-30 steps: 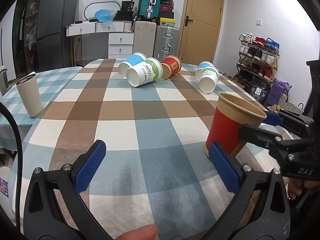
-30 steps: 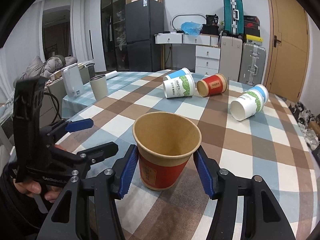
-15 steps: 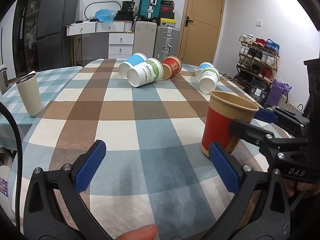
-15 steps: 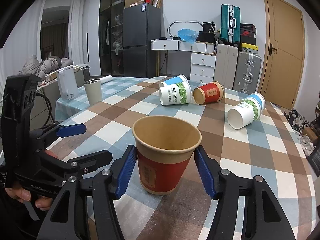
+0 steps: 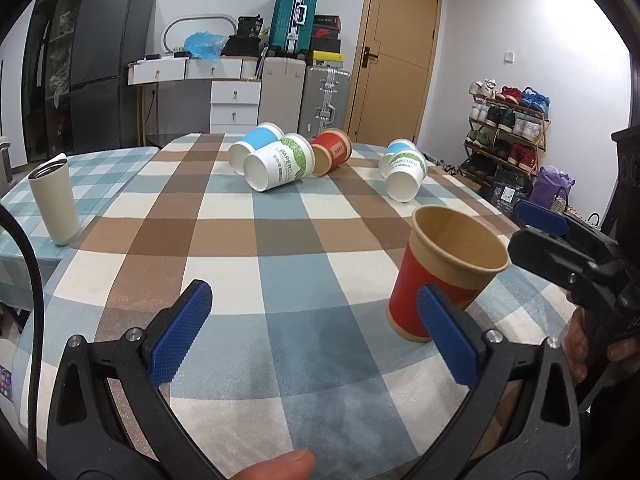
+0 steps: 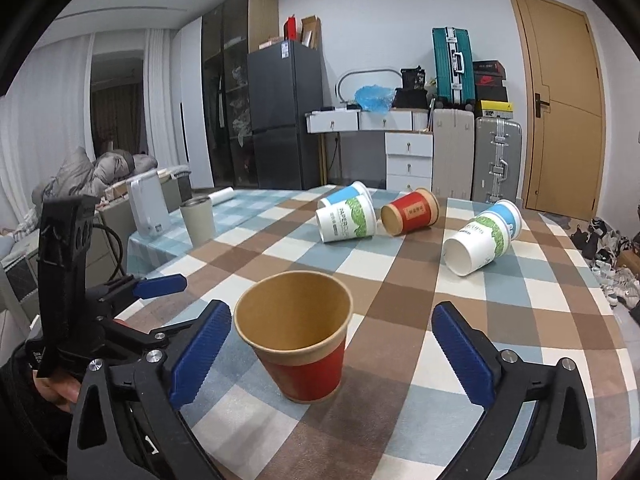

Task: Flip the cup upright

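A red paper cup with a brown rim (image 6: 298,338) stands upright on the checked tablecloth (image 6: 404,312). My right gripper (image 6: 330,354) is open, its blue pads wide on either side of the cup and clear of it. In the left wrist view the same cup (image 5: 440,276) stands at the right, just beyond my open, empty left gripper (image 5: 316,334). Several more paper cups lie on their sides farther back: a white and green one (image 5: 280,166), a blue one (image 5: 254,148), a red one (image 5: 330,152) and a nested pair (image 5: 404,174).
A beige metal tumbler (image 5: 54,200) stands upright at the left on a second checked table. The right table edge (image 6: 600,320) drops to a floor with shoes. Drawers, suitcases and a fridge stand behind the table.
My right gripper has opened and let go of the red cup, which now stands upright on the cloth. The left gripper has stayed open and barely moved.
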{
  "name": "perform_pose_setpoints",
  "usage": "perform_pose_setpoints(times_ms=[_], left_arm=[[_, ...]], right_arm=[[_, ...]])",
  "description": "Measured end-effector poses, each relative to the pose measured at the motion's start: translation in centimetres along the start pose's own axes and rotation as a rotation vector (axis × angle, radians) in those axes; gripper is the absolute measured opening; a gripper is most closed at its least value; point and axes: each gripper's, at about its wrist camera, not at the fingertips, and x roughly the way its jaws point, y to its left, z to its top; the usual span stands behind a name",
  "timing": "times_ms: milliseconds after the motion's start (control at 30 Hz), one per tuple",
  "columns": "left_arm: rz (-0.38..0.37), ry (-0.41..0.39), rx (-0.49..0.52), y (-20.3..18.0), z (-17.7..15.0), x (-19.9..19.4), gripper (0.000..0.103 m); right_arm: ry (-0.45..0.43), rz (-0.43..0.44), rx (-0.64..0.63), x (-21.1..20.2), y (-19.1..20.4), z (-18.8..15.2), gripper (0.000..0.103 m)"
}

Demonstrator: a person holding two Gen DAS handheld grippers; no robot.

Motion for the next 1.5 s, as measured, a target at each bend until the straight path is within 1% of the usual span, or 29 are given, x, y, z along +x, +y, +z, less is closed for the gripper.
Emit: perform_pose_setpoints(times_ms=[133,267,367,500,700,933,1500], left_arm=[[-0.007,-0.038,-0.001,-0.2,0.1,-0.4,0.102],[-0.024,-0.062,-0.002,-0.5,0.1,-0.7,0.102],[-0.029,-0.073,0.023,-1.0,-0.1,-0.8,0.102],[-0.032,-0.082,0.067,-2.1,-0.5,-0.8,0.102],[-0.033,-0.086,0.097,-2.8,-0.9,-1.0,0.102],[-0.037,-0.091,0.075,-2.6,-1.0,-1.2,0.102],[-0.035,-0.098,0.072,-2.3,-1.0,-1.3,0.102]], right_arm=[[-0.046,0.005,0.012,-1.0,-1.3,-0.5,0.103],[-0.072,0.012,0.022,-1.8,-2.3,-1.3,0.103],[-0.074,0.027,0.033,-2.0,-2.8,-1.9,0.103],[-0.113,0.054,0.029,-2.7,-2.8,-2.0,0.103],[-0.120,0.061,0.025,-3.0,-2.9,-2.2,0.103],[-0.118,0.075,0.024,-2.9,-2.7,-2.2,0.103],[-0.109,0.078,0.015,-2.6,-2.4,-2.2,0.103]])
